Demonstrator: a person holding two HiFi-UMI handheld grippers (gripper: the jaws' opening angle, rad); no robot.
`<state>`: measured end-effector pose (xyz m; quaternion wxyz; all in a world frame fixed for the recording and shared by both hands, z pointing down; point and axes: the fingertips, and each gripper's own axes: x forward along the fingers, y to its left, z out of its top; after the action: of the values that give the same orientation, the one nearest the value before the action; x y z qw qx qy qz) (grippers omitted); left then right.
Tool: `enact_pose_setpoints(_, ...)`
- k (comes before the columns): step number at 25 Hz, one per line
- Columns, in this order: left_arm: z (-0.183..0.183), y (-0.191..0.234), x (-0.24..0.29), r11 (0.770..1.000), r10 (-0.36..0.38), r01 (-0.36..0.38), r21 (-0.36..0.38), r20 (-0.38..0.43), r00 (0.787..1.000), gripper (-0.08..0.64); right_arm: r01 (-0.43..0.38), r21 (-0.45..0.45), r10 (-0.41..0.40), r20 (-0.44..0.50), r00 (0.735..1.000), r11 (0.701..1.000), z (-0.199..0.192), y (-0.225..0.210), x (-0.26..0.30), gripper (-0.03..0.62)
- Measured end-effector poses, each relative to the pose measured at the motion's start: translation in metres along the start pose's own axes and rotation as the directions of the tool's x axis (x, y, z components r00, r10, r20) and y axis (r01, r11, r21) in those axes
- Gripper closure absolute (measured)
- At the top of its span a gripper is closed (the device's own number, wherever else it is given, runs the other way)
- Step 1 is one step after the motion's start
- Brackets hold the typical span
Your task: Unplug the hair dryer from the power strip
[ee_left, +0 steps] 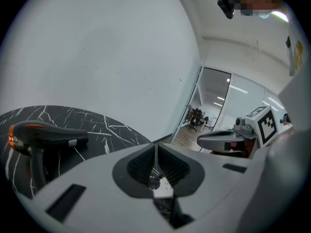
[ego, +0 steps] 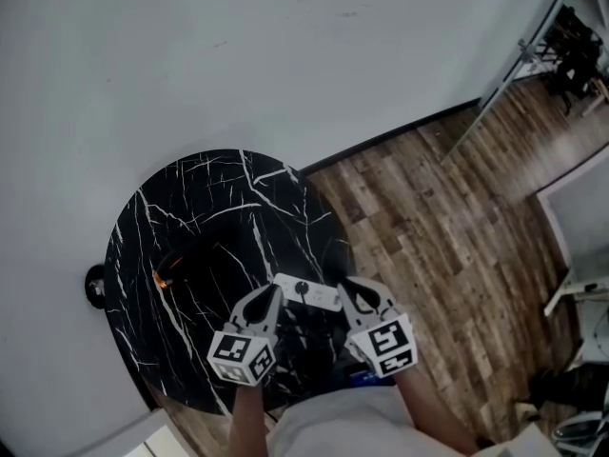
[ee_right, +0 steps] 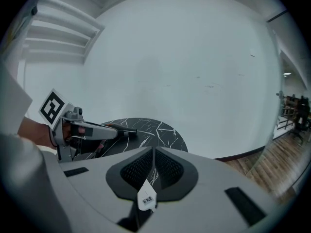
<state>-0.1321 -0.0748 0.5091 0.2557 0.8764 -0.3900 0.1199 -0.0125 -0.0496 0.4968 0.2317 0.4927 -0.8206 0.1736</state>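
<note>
A round black marbled surface [ego: 190,208] is set against a pale wall, with wood floor [ego: 447,227] at three o'clock. The black hair dryer [ee_left: 43,132] is seen lying toward nine o'clock on it, and the white power strip [ego: 309,293] toward four o'clock. The strip is flanked by the left gripper [ego: 273,293] and the right gripper [ego: 344,288], the fingers of both closed on nothing.

The round black marble table with white veins [ego: 205,198] stands against the plain grey wall [ego: 285,55], which runs along its far side. The black hair dryer with an orange end [ee_left: 48,134] lies on the table's left part. The white oblong power strip [ego: 309,293] lies on its near right part, between the left gripper [ego: 274,291] and the right gripper [ego: 344,287]. The brown wood-plank floor [ego: 447,227] spreads to the table's right.
</note>
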Motion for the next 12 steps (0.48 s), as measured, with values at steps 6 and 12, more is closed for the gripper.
enact_pose_setpoints(6,-0.029,-0.002,0.016,0.997,-0.06,0.065,0.029,-0.127,0.99,0.509,-0.049,-0.01,0.048,-0.053,0.997,0.999,-0.014,0.004,0.012,0.592)
enact_pose_setpoints(12,-0.056,0.0,0.027,0.992,-0.11,0.123,0.04,-0.232,0.966,0.486,-0.114,0.007,0.114,-0.099,0.989,0.993,-0.03,0.009,0.027,0.569)
